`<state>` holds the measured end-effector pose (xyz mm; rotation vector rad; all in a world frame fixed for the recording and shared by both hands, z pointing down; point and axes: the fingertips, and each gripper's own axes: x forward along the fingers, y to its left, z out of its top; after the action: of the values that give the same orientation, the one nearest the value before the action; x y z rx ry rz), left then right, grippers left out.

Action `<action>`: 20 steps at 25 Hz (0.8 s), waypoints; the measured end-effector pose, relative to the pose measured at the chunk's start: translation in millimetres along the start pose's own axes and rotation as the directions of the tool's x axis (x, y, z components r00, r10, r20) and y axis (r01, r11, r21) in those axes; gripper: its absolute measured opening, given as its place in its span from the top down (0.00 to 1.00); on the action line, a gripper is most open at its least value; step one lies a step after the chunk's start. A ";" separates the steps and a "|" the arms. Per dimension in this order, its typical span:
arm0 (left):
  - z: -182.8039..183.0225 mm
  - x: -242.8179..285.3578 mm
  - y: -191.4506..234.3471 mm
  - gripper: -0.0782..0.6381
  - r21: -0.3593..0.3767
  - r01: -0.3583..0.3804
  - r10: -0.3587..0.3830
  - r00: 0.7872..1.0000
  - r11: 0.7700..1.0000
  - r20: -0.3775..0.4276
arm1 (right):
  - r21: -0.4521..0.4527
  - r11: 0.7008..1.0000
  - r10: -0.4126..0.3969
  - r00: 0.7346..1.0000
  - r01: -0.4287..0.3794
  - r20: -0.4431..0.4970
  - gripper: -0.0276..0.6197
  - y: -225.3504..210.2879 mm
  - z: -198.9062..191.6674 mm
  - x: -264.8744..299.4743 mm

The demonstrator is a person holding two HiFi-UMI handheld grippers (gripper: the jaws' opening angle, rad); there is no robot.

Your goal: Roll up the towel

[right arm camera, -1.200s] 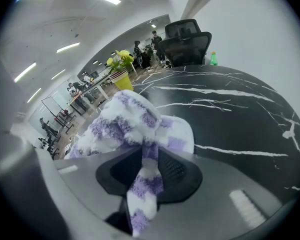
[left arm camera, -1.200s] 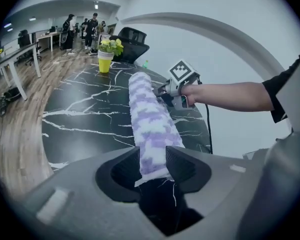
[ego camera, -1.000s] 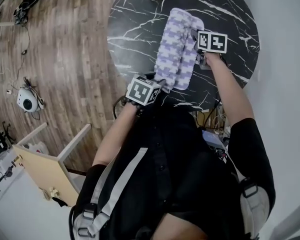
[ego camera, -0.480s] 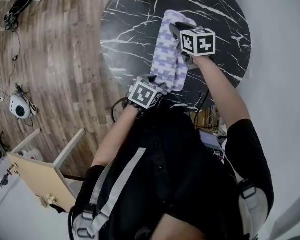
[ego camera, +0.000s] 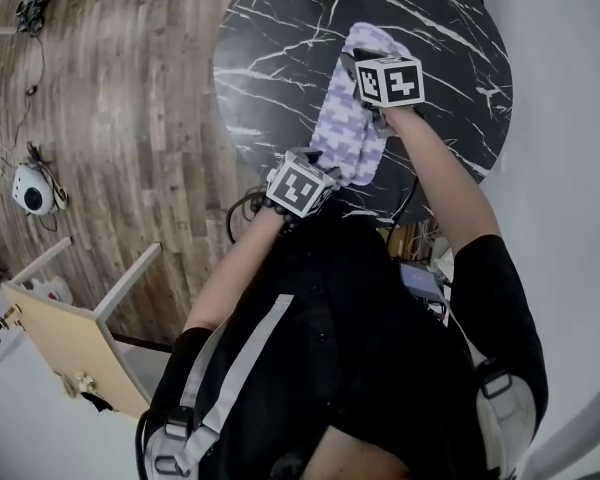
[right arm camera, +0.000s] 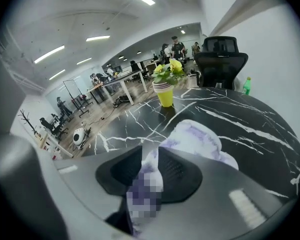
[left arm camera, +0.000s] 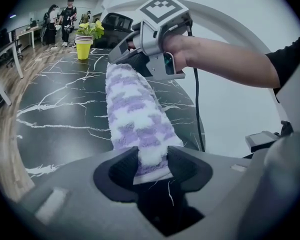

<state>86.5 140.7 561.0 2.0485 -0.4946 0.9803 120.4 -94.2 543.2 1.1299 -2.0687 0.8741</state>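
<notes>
A round black marble table (ego camera: 270, 48) stands on wood flooring. The left gripper (left arm camera: 152, 165) is clamped on the near end of the purple-checked towel (ego camera: 350, 133), and the right gripper (right arm camera: 151, 166) pinches it near the far end, where a fold bulges. The rolling looks barely begun. Next, the far end likely needs turning over toward the near end, kept tight.

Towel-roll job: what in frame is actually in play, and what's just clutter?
In play: towel; left gripper and right gripper, both clamped on it; table under it.
Clutter: potted plant, bottle, chair, white gadget on the floor.
</notes>
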 end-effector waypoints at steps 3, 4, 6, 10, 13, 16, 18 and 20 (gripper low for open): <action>4.6 -1.0 1.4 0.62 0.000 -0.009 0.009 1.000 1.000 0.018 | 0.015 0.999 -0.044 0.999 0.044 -0.030 0.80 -23.9 -17.2 4.8; 7.2 -1.7 0.4 0.62 -0.005 -0.007 0.007 1.000 1.000 0.028 | 0.030 0.998 -0.051 0.998 0.052 -0.033 0.81 -31.1 -22.3 4.5; 11.8 -5.0 -5.0 0.62 -0.013 0.007 -0.007 0.999 1.000 0.048 | 0.045 0.997 -0.055 0.998 0.056 -0.032 0.83 -41.3 -31.0 1.1; 19.9 -20.1 -7.9 0.62 -0.015 -0.011 0.012 0.996 1.000 0.086 | 0.030 0.998 -0.051 0.998 0.052 -0.031 0.83 -54.3 -40.1 -8.6; 17.3 -19.2 2.3 0.62 -0.029 -0.043 0.045 0.996 0.999 0.075 | 0.044 0.998 -0.050 0.998 0.051 -0.030 0.83 -63.5 -43.6 -15.3; 10.0 -4.0 0.6 0.61 -0.051 -0.018 0.020 0.999 0.999 0.037 | 0.053 0.997 -0.053 0.998 0.055 -0.029 0.83 -71.0 -48.6 -23.2; 7.2 6.0 -7.8 0.61 -0.046 0.002 -0.001 1.000 0.999 0.017 | 0.058 0.997 -0.054 0.998 0.055 -0.025 0.82 -75.7 -51.5 -28.9; 6.6 13.4 -17.3 0.61 -0.030 0.006 -0.006 1.000 1.000 0.002 | 0.060 0.997 -0.055 0.998 0.057 -0.021 0.82 -81.5 -54.6 -34.6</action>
<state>108.8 145.8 560.4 2.0235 -0.5007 0.9624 217.8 -69.4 569.6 1.2013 -1.9975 0.9224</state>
